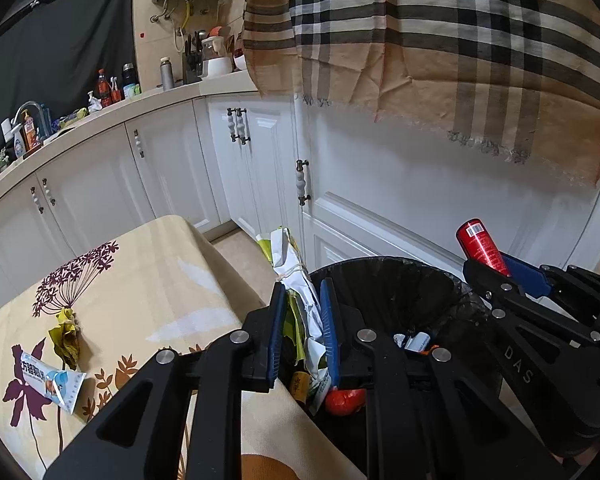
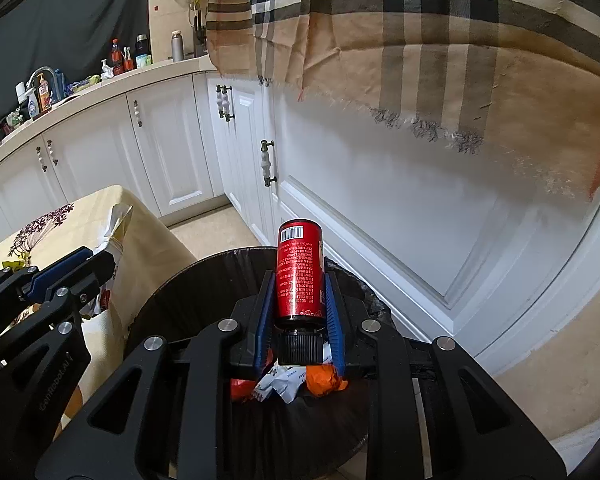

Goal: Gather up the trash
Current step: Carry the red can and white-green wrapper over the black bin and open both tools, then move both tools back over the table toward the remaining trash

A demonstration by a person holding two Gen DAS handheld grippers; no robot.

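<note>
Drop-off step, both hands loaded. My right gripper (image 2: 300, 300) is clamped on a red bottle (image 2: 300, 270), black cap toward the camera, base pointing forward past the fingertips; the blue pads sit flush on its sides, so no slack there. Straight below and ahead of it is the bin (image 2: 172, 292) with its black liner, and I can see scraps already inside under the jaws: an orange wrapper (image 2: 324, 382) and some white paper (image 2: 280, 386). My left gripper (image 1: 302, 328) is closed nearly all the way on a crumpled paper bag (image 1: 296, 276), white and green, which sticks out well beyond the tips. From the left camera the bin's rim (image 1: 380, 262) is just to the right of that tool, and the table edge (image 1: 220, 264) lies directly under it, so the bag looks more over the table edge than over the opening. Next move, as I judge it: open the right jaws and let the bottle fall, since it's already above the liner. Then shift left hand rightward until the bag clears the rim before releasing. Still on the table, far left of the left tool: a blue-white snack wrapper (image 1: 54, 384) and a crumpled yellow wrapper (image 1: 66, 336), so more pickups remain.
</note>
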